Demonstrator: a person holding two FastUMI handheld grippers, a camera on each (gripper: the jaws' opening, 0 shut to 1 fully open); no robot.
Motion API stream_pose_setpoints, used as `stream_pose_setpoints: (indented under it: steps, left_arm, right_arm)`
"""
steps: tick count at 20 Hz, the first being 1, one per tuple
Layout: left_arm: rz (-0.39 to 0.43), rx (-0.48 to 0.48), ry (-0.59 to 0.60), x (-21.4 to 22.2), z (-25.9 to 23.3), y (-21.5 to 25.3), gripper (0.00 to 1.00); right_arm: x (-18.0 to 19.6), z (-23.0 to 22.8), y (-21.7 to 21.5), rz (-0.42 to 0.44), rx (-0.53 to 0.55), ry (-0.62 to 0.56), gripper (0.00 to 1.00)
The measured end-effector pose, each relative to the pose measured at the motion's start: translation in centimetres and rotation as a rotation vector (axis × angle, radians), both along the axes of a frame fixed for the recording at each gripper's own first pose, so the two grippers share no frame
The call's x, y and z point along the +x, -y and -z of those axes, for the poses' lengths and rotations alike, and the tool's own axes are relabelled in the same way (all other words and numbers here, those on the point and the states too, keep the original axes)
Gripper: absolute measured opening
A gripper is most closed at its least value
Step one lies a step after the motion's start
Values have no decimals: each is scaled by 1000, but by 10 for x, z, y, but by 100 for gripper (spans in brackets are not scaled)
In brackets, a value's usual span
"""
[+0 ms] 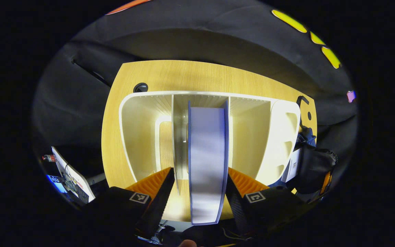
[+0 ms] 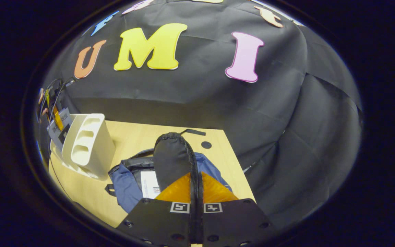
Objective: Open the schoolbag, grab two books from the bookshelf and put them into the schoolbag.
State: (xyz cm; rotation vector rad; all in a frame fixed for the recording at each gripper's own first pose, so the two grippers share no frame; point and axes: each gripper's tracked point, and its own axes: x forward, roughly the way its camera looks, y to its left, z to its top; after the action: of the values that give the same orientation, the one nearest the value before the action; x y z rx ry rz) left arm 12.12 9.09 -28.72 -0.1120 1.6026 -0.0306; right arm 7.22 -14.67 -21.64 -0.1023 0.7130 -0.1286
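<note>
Left gripper view: our left claw (image 1: 200, 192) looks down into the white bookshelf (image 1: 279, 137) on the wooden counter (image 1: 115, 120). A book (image 1: 207, 157) with a blue cover stands upright in the middle bay, page edges facing us. The two fingers sit on either side of it; the right finger seems to touch the cover, while a gap shows between the left finger and the book. We judge the claw open around the book, not yet clamped.

Right gripper view: our right claw (image 2: 196, 192) has its fingers pressed together on the black flap (image 2: 171, 157) of the schoolbag (image 2: 125, 185), holding it raised so the mouth gapes. The bag is blue with a black lining and lies on the counter just right of the bookshelf. Something white and flat (image 2: 149, 185) shows inside the opening; it may be a first book already in, though we cannot confirm that.

Step in hand, as we read it: the bag is open, and the left claw is taking a book from the shelf.

Next move calls for closing the left claw firmly on the book, lifting it straight up clear of the dividers, then carrying it across to the bag mouth. The right claw should keep the flap high. Risk: a loose pinch lets the book slip or tilt against a divider.
</note>
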Motion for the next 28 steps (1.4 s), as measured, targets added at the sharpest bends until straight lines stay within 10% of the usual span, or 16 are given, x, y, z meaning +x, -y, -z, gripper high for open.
stream_pose_setpoints:
  steps: [10, 28]
  left_arm:
    - [-18, 49, -26, -8, 15, -4, 48]
    - [-61, -80, 203, -99, -188, 7, 45]
  right_arm:
    - [0, 3, 5, -13, 2, 4, 0]
    - [-8, 2, 11, -39, 47, 39, 0]
